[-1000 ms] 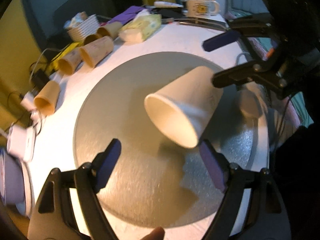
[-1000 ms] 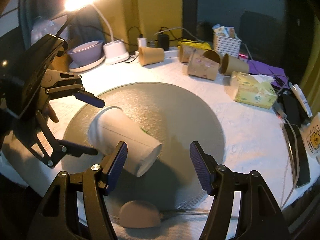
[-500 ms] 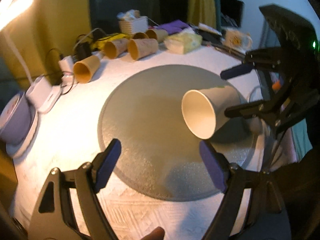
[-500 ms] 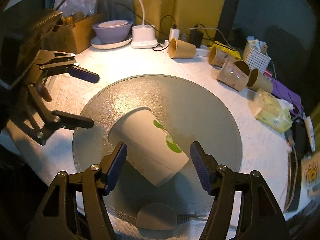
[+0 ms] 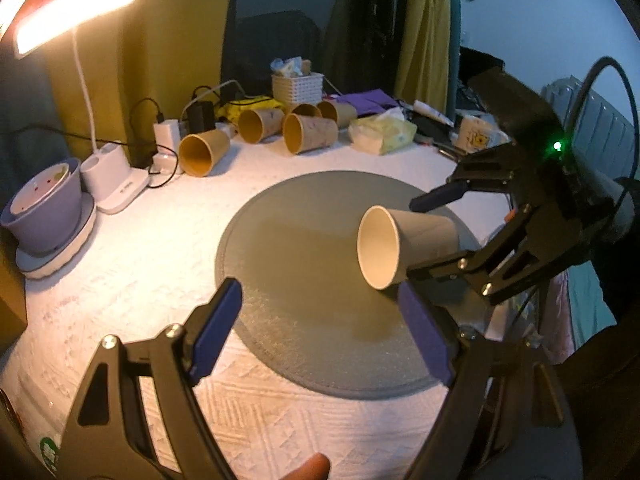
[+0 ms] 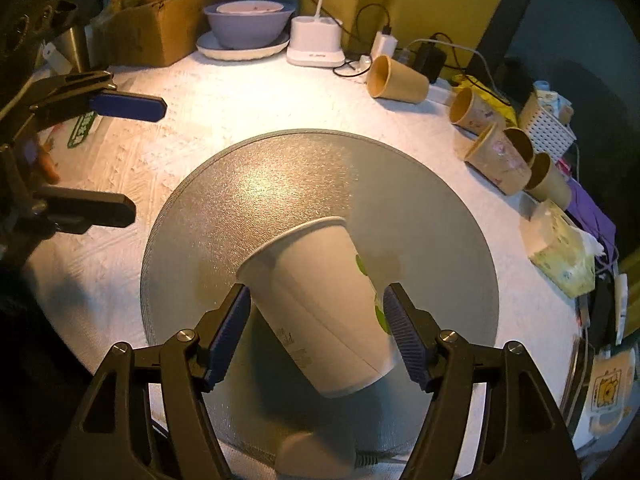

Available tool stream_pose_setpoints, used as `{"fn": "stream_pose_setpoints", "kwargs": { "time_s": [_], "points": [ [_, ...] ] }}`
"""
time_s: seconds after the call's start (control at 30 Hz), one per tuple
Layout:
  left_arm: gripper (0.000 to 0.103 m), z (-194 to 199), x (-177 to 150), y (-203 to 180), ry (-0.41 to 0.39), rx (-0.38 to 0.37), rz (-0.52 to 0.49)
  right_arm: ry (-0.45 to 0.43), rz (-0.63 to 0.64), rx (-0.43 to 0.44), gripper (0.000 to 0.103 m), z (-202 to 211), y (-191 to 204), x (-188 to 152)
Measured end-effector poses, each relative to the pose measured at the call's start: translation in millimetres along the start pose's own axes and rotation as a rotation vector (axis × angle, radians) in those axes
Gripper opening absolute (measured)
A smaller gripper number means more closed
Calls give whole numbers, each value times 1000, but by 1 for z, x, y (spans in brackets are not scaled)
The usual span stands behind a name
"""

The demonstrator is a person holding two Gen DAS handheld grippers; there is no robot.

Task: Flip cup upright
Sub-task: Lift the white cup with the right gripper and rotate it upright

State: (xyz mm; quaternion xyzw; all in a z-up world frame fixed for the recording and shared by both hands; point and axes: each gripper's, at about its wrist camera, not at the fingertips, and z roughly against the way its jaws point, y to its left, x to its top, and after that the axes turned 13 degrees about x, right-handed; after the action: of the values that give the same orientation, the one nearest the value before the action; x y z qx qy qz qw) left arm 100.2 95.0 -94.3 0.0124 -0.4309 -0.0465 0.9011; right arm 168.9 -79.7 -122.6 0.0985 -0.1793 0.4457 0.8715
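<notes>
A white paper cup [image 6: 320,304] with green dots is tilted on its side above the round grey mat [image 6: 312,184], mouth toward the left gripper. My right gripper [image 6: 318,332] is shut on the cup, one blue pad on each side of its wall. In the left wrist view the cup [image 5: 404,244] hangs with its open mouth facing the camera, held between the right gripper's fingers [image 5: 440,196]. My left gripper [image 5: 320,332] is open and empty, low over the mat's near edge [image 5: 304,360]; it also shows in the right wrist view [image 6: 120,156].
Several brown paper cups [image 5: 204,152] lie on their sides along the table's back. A tissue pack [image 5: 380,132], white basket [image 5: 298,86], mug [image 5: 476,138], lamp base [image 5: 116,180], purple bowl [image 5: 44,204] and chargers line the back edge. A cardboard box [image 6: 160,28] stands at the far left.
The right gripper has closed onto the cup and lifted it. The left gripper has drawn back and away, staying open.
</notes>
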Motion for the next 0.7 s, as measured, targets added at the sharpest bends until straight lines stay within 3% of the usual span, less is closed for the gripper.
{"fn": "stream_pose_setpoints", "kwargs": {
  "time_s": [0.7],
  "points": [
    [82, -17, -8, 34, -6, -65, 150, 215, 120, -5, 72, -42, 4, 36]
  ]
}}
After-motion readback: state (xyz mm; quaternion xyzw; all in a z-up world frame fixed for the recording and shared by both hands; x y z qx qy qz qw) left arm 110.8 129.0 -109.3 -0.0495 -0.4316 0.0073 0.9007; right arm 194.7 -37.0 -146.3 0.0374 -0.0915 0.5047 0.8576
